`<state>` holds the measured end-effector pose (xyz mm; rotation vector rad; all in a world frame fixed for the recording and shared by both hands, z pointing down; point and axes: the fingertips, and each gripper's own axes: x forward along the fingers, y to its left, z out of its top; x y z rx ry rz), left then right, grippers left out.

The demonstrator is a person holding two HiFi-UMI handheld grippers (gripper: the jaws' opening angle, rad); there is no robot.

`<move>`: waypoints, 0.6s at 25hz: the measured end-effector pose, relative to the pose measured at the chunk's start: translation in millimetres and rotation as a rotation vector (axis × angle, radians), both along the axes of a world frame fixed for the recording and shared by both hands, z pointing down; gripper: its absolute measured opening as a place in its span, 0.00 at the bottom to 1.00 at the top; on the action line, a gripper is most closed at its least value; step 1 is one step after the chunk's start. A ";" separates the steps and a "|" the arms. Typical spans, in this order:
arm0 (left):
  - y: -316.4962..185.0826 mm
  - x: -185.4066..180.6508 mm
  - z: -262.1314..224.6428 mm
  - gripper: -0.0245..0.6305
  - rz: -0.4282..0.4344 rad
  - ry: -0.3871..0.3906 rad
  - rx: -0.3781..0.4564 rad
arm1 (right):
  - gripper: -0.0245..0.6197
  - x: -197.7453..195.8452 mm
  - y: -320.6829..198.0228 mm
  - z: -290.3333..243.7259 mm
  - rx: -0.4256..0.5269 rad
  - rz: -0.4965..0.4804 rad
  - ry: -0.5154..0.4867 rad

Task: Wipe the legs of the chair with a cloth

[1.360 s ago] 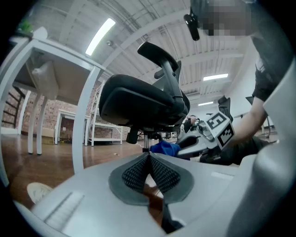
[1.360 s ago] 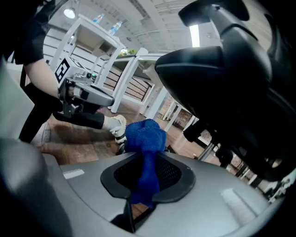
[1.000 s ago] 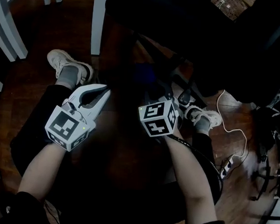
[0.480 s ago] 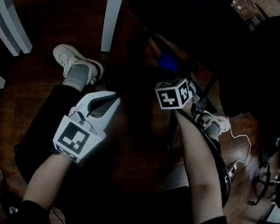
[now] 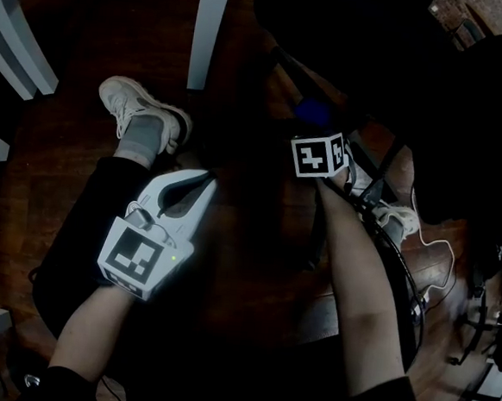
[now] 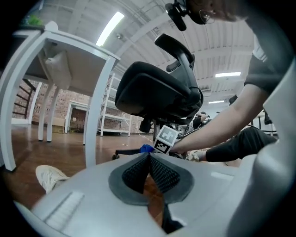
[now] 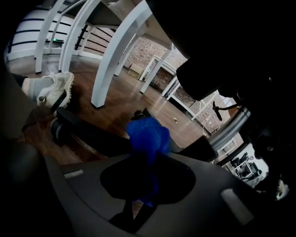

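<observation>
**Grippers.** The right gripper (image 7: 147, 155) is clamped on the blue cloth (image 7: 148, 133). The jaws are closed on its lower folds, and a bunched wad stands out past the tips. The left gripper (image 6: 149, 159) has its ribbed pads pressed together with nothing between them. In the head view it hovers low over the person's left leg, well apart from the work.

**Chair.** The black office chair (image 6: 157, 95) stands ahead of the person, with its seat overhanging the right gripper (image 5: 316, 127). The white table leg (image 5: 208, 28) behind it is not part of the task.

**Chair leg.** One dark base leg (image 7: 92, 136) runs across the right gripper view and ends in a caster (image 7: 58, 129) at the left.

**Cloth position.** The wad sits directly over this leg near the hub, beside the grey centre column (image 7: 226, 129). Contact is likely, but the dim frames do not confirm it.

**Step in hand.** Judged from this layout, wiping of the base legs is under way, with the cloth at the inner end of one leg.

**Next move.** Keep the clamp closed, press the wad onto the leg and draw it outward toward the caster. Then turn to the adjacent leg. The left gripper could steady the chair against rolling.

**Markings.** No brand, label or lettering is legible. The marker cube (image 5: 319, 155) carries only black-and-white square patterns.
</observation>
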<state>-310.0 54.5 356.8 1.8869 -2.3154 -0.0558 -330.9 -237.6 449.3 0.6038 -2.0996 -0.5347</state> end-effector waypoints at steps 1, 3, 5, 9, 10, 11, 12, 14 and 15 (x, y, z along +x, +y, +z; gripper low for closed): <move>0.6 0.5 0.3 0.04 0.001 0.015 0.003 | 0.17 0.5 -0.3 0.4 -0.006 -0.002 -0.003; 0.8 2.1 -0.8 0.04 0.009 0.021 0.007 | 0.17 1.2 -0.6 0.5 -0.007 -0.008 0.011; 1.0 2.6 -2.7 0.04 0.011 0.009 0.010 | 0.17 0.3 0.0 0.6 -0.021 -0.006 0.022; 1.1 2.7 -5.9 0.04 0.012 -0.015 0.019 | 0.17 -1.6 3.1 1.3 -0.021 -0.027 0.047; 1.3 1.7 -5.3 0.04 0.010 -0.029 0.015 | 0.17 -1.1 3.5 1.4 -0.009 -0.037 0.056; 1.7 -0.1 -4.0 0.04 0.005 -0.045 0.009 | 0.17 -0.9 4.4 1.4 0.001 -0.047 0.064; 2.3 -2.1 -2.3 0.04 -0.001 -0.060 0.002 | 0.17 -0.9 6.0 2.1 0.008 -0.056 0.072; 3.0 -4.3 -0.4 0.04 -0.008 -0.072 -0.005 | 0.17 -0.5 10.4 4.9 0.033 -0.084 0.102; 3.0 -4.1 -0.8 0.04 -0.006 -0.071 -0.003 | 0.17 -0.3 13.2 6.3 0.052 -0.103 0.122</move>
